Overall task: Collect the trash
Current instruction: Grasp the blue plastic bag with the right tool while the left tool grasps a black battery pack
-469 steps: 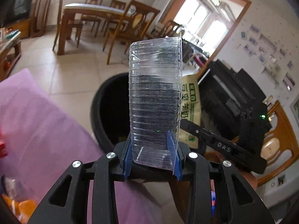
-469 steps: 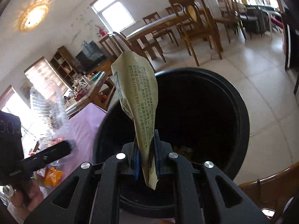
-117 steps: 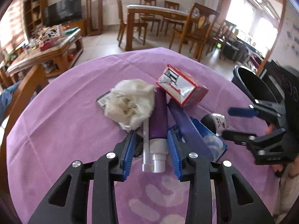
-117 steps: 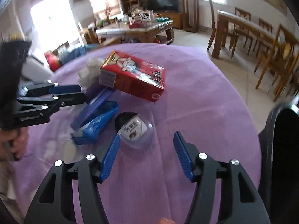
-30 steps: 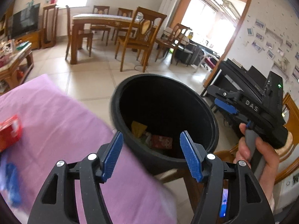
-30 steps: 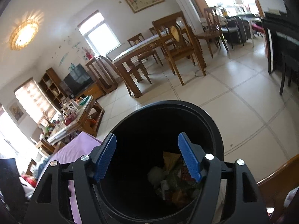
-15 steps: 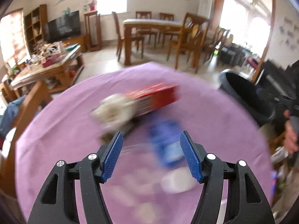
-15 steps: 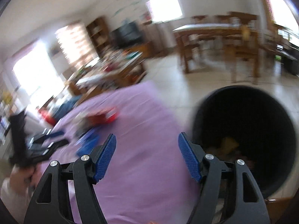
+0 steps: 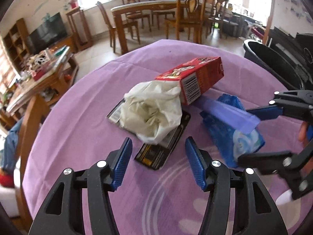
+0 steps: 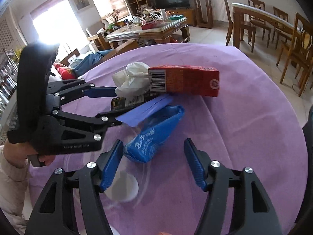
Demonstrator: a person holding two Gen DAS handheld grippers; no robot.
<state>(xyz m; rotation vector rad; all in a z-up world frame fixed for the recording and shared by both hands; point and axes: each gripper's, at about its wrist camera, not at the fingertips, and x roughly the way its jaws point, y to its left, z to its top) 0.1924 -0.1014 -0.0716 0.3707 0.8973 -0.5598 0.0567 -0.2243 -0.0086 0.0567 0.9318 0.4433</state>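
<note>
Lying on the purple cloth (image 9: 82, 129): one red carton (image 9: 197, 76), one blue pack (image 10: 154, 135).

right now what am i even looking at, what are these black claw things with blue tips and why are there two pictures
No robot here: a person holds a hand-held grasping tool in each hand, each with a fisheye camera looking along its two blue-padded fingers. One picture is from the left tool, the other from the right tool, and each also shows the other tool off to one side. Both have just been closing a little, but both are open and hold nothing.

They hover over a table with a purple cloth. On it lies trash: a red carton, a crumpled white bag, a flat black packet under the bag, a blue pouch, a purple strip and a white lid. The black bin stands beside the table.
</note>
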